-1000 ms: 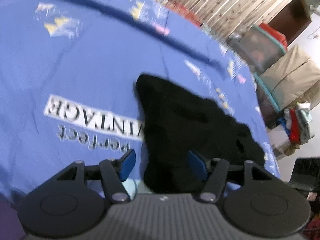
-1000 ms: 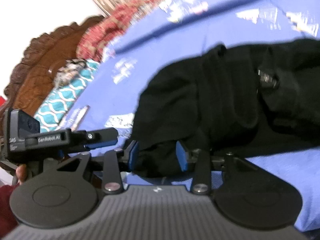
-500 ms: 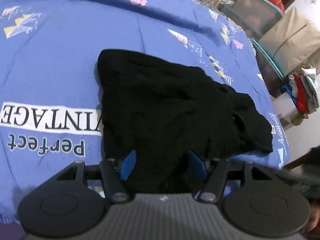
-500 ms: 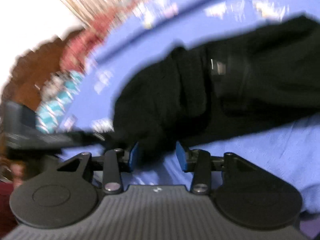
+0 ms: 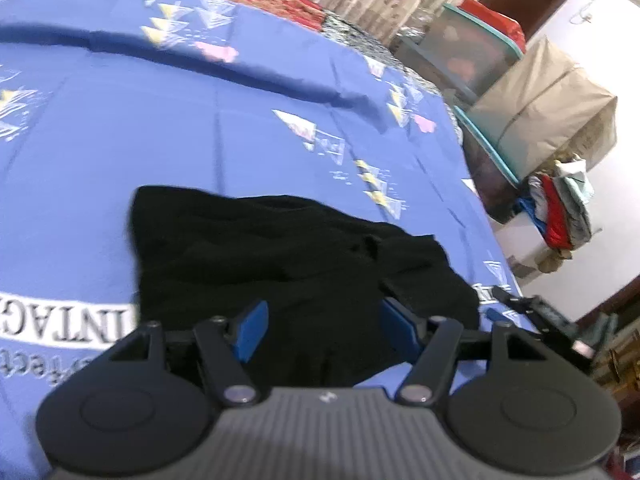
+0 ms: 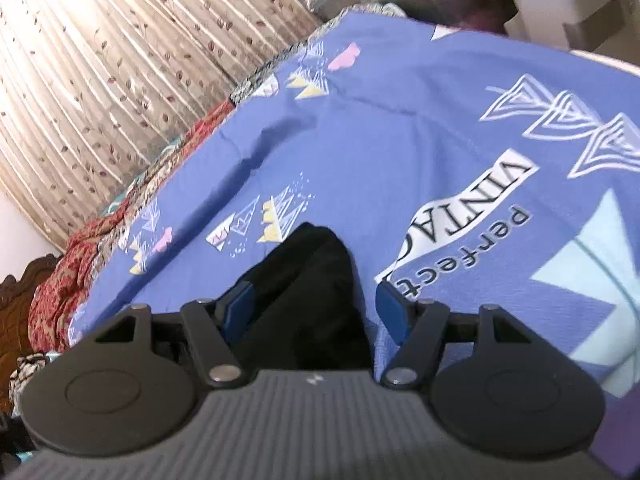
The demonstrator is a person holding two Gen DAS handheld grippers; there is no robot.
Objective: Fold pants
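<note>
The black pants (image 5: 288, 264) lie bunched in a folded heap on the blue printed bedsheet (image 5: 168, 136). My left gripper (image 5: 326, 330) hovers at their near edge. Its blue pads (image 5: 252, 330) stand wide apart and the jaws are opening, with dark cloth below and between them but not pinched. In the right wrist view one narrow end of the pants (image 6: 308, 280) reaches in between the jaws of my right gripper (image 6: 316, 312). Those jaws are opening too: the cloth lies by the left pad and the right pad (image 6: 394, 314) is clear of it. The right gripper (image 5: 536, 312) shows at the pants' right end.
A floral curtain (image 6: 100, 60) hangs behind the bed, with a red patterned cover (image 6: 60, 280) and a carved wooden headboard (image 6: 16, 304) at one side. Beyond the bed's right edge stand plastic storage boxes (image 5: 472, 52), a beige covered bundle (image 5: 548, 108) and a pile of clothes (image 5: 560, 208).
The right gripper swung round from facing the pants' side to looking along them from one end, and its jaws widened. The left gripper drew back and rose slightly; the right gripper now shows beside the pants.
</note>
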